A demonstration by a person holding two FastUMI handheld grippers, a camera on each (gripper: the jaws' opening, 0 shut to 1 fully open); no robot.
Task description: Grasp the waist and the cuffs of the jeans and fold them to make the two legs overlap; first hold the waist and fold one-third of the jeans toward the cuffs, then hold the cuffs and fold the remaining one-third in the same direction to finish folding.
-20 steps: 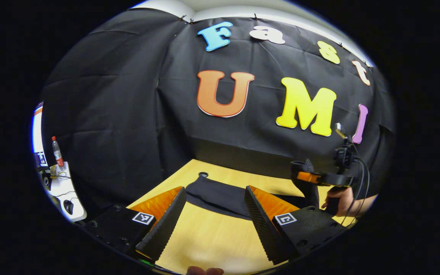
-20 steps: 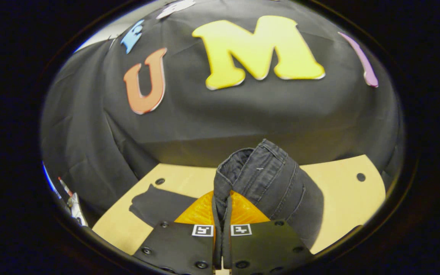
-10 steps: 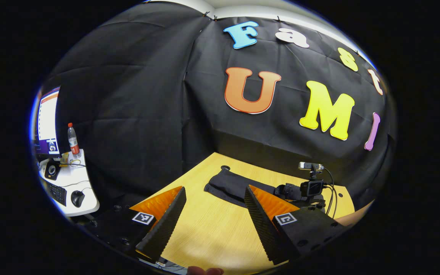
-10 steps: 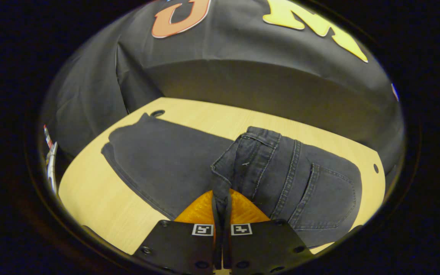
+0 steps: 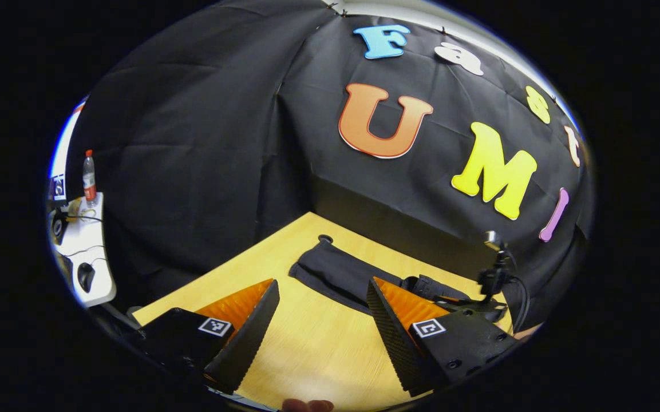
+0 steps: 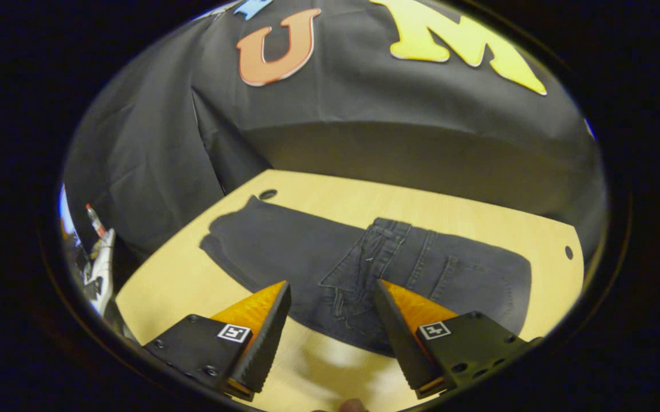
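the right claw (image 6: 330, 320) is standing wide, its two fingers (image 6: 264, 337) spread and gripping nothing. it is hovering just above the near edge of the jeans (image 6: 364, 269), and the fingers are not touching the cloth. the jeans are lying flat on the surface (image 6: 181, 286), dark and running from far left to right in the right gripper view. the waist (image 6: 375, 252) is lying folded over onto the middle of the garment, with a back pocket (image 6: 467, 280) facing up to its right. the leg section (image 6: 272, 240) is stretching away to the far left, and its end is lying near a small hole (image 6: 268, 194) in the surface. a second hole (image 6: 568, 252) is sitting near the right edge.

the left claw (image 5: 321, 332) is also standing wide and holding nothing. it is hovering over a bare part of the surface (image 5: 307, 343), well apart from the jeans (image 5: 341, 274). in the left gripper view the jeans are lying beyond its fingers (image 5: 249, 337), with the leg end near a hole (image 5: 325, 238). the right claw (image 5: 478, 300) is showing at the far right of that view, beside the folded end, with cables (image 5: 518, 286) trailing from it.

at the far left a side desk (image 5: 80, 257) is carrying a bottle (image 5: 89, 177) and a mouse (image 5: 85, 276).
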